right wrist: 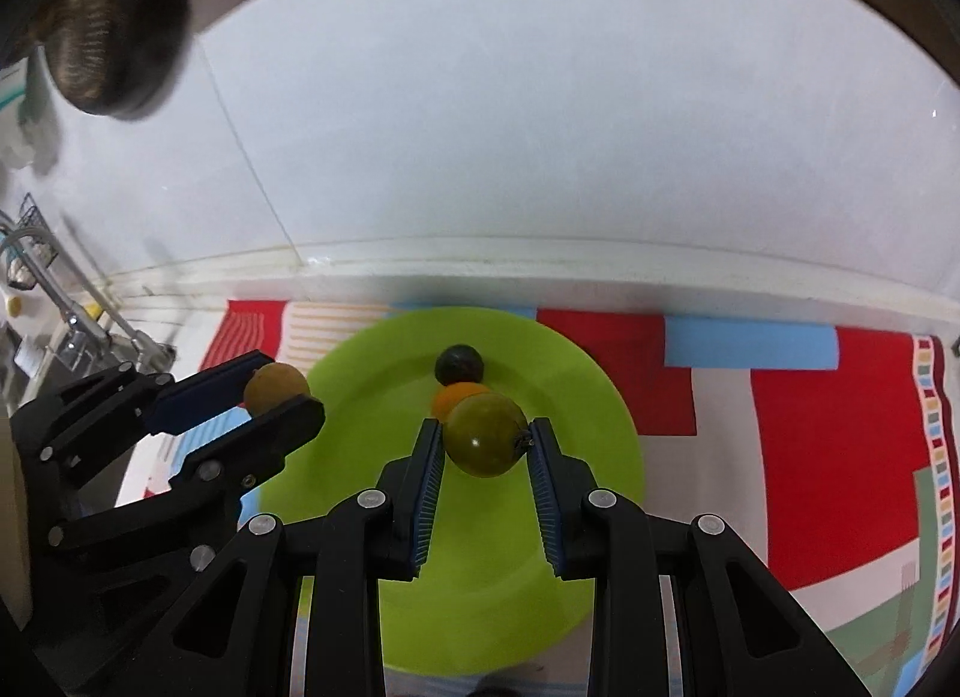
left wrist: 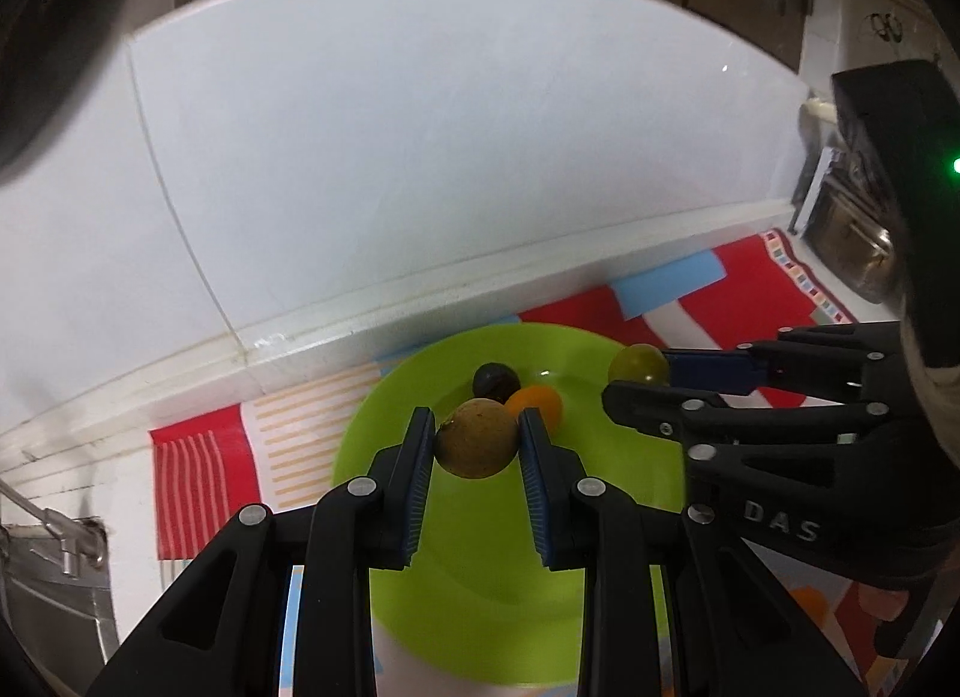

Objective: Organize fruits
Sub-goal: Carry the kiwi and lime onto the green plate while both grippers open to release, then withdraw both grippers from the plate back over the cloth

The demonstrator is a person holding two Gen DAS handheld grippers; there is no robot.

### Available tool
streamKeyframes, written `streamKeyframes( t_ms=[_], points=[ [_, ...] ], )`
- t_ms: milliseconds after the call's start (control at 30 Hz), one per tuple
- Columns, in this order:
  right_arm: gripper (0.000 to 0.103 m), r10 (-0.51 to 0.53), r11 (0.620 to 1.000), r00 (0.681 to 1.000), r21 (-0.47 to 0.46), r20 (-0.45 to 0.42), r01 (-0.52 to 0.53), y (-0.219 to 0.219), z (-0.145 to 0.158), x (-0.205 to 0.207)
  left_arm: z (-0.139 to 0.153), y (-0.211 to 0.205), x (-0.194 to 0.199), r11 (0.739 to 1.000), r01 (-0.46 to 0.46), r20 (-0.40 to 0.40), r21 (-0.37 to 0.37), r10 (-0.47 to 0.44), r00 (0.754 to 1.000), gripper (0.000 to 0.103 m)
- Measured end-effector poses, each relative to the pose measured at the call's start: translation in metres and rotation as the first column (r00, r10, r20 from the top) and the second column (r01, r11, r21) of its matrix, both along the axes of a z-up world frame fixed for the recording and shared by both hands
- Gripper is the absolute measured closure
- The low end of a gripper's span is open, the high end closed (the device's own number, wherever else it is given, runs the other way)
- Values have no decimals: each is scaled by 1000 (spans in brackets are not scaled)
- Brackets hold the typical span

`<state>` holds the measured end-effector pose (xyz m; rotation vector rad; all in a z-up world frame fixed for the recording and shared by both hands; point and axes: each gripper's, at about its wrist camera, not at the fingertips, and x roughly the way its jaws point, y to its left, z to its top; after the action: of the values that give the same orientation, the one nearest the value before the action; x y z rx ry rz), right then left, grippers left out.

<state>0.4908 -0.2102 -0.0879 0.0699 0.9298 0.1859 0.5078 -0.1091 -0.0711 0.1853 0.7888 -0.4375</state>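
Note:
A lime-green plate (left wrist: 600, 457) (right wrist: 372, 373) lies on a red patterned cloth. On it rest a dark round fruit (left wrist: 495, 380) (right wrist: 459, 363) and an orange fruit (left wrist: 537, 400) (right wrist: 456, 394), touching each other. My left gripper (left wrist: 477, 434) (right wrist: 281, 394) is shut on a brown round fruit (left wrist: 477, 440) (right wrist: 273, 386) and holds it above the plate's middle-left. My right gripper (right wrist: 485, 434) (left wrist: 641, 376) is shut on an olive-green tomato-like fruit (right wrist: 485, 436) (left wrist: 639, 364) over the plate, just in front of the orange fruit.
The red, white and blue patterned cloth (right wrist: 810, 427) (left wrist: 198, 475) covers the counter under the plate. A white tiled wall (left wrist: 420, 157) rises close behind. A metal faucet and sink (right wrist: 78, 325) are at the left. A dark metal appliance (left wrist: 852, 241) stands at the right.

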Motion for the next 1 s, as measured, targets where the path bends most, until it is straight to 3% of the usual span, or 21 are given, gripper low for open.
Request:
streamKeyframes(
  t_ms=[367,500,667,1000],
  points=[
    [73,10,1000,996,-11,-87,-11,-1,-29,20,-23,-7,18,999,26,-60,36,-23,998,74],
    [73,-1,1000,995,-15,-95,-1,-2,-33,22,-24,-7,20,999,29,-67,37,-27,997,65],
    [66,-19,1000,996,-22,-82,17,-6,-29,15,-17,1,14,1000,8,-58,25,-7,998,57],
    [63,-29,999,999,-20,14,29,-6,3,-33,18,17,-31,1000,-23,8,12,23,1000,46]
  ],
)
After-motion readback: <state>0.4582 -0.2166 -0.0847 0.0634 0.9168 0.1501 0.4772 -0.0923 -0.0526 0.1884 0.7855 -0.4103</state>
